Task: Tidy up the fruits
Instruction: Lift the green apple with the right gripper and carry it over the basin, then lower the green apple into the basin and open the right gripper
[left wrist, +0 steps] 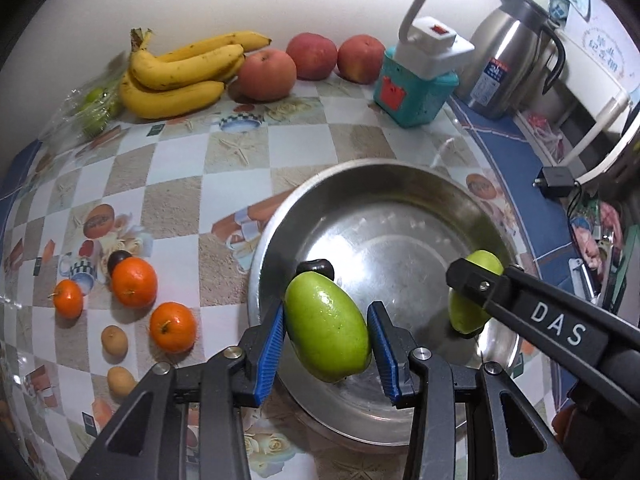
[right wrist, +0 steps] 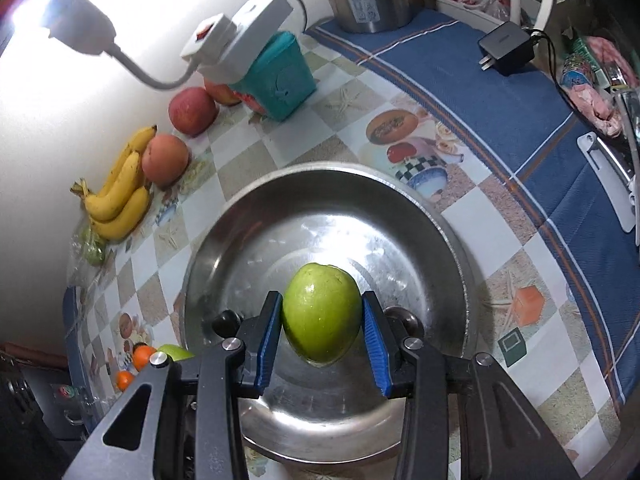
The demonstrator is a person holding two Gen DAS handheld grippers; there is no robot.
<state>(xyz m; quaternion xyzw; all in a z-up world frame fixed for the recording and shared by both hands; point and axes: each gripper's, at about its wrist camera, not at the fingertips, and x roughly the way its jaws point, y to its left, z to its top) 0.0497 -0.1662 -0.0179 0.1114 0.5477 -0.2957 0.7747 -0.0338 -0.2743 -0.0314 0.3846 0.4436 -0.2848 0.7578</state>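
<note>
A steel basin stands on the checked tablecloth. My left gripper is shut on a green fruit, held above the basin's near left rim. My right gripper is shut on a second green fruit over the basin's middle; in the left wrist view it reaches in from the right. A small dark fruit lies in the basin behind the left fruit. Bananas and three apples lie along the far wall.
Three mandarins, a dark plum and two small brown fruits lie left of the basin. A teal box with a white lamp base, a steel thermos and a black charger stand behind. A bag of green fruit lies far left.
</note>
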